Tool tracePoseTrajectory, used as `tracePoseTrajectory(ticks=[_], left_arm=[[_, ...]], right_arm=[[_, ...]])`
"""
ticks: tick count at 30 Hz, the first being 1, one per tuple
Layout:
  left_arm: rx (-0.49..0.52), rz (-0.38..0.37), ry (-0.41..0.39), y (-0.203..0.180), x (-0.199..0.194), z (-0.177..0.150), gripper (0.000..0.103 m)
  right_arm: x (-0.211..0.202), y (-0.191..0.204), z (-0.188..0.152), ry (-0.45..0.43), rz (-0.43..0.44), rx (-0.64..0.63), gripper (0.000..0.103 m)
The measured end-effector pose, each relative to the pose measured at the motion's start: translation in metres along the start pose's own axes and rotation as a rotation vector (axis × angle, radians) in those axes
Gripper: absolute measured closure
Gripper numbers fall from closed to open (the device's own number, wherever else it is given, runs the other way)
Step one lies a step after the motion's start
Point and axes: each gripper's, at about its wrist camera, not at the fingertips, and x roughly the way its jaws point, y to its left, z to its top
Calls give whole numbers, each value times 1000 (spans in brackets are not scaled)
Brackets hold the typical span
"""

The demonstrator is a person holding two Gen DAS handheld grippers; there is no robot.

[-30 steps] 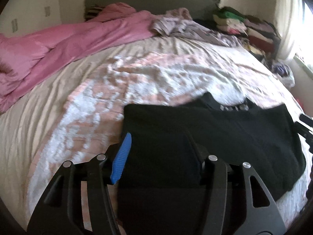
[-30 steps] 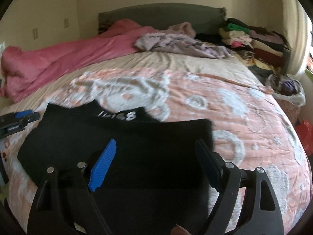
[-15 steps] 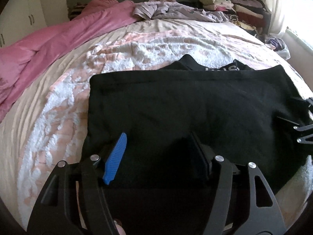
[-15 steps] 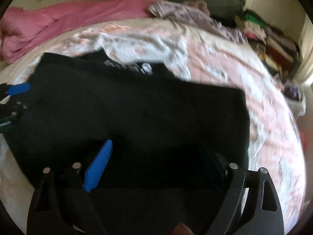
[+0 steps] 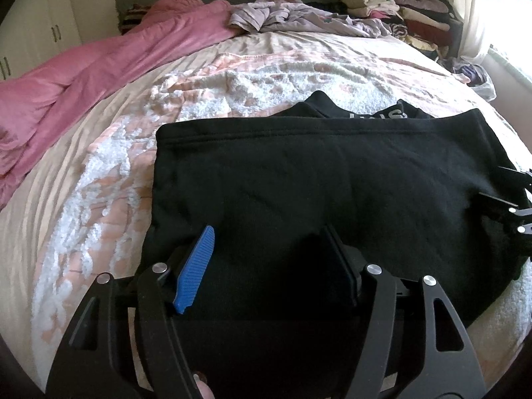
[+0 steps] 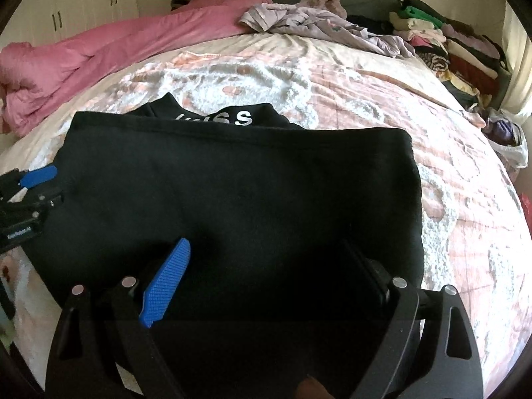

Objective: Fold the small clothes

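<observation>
A black garment [image 5: 316, 179] with white lettering lies folded over on the bed; it also shows in the right wrist view [image 6: 239, 183], with the lettering [image 6: 232, 119] at its far edge. My left gripper [image 5: 269, 256] is open, hovering over the garment's near left part. My right gripper [image 6: 266, 266] is open over the near right part. Neither holds cloth. The right gripper shows at the left wrist view's right edge [image 5: 512, 199], and the left gripper at the right wrist view's left edge [image 6: 26, 193].
The bed carries a pink-and-white fleece blanket [image 5: 206, 83]. A pink duvet [image 5: 99, 63] lies along the left. A crumpled lilac garment [image 6: 316, 23] lies near the headboard. Stacked folded clothes [image 6: 449, 46] stand at the far right, with a white bag [image 6: 508, 139] below.
Both grippers have moved forward over the black garment and tilted down, so it fills more of each view. The jaws stay open and the garment lies as before.
</observation>
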Motion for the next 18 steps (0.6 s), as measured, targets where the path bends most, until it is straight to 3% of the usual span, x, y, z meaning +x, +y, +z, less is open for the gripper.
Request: tracePoseTrajectory(ticks=[11,18], left_arm=[[-14,3,2,-3,-17,-1,37],[-37,9,-11,-2,-32,-2,22]], right_arm=[[-20,-20,4,-64,-26,71,6],[-40,-38,3,-109,-11,136,5]])
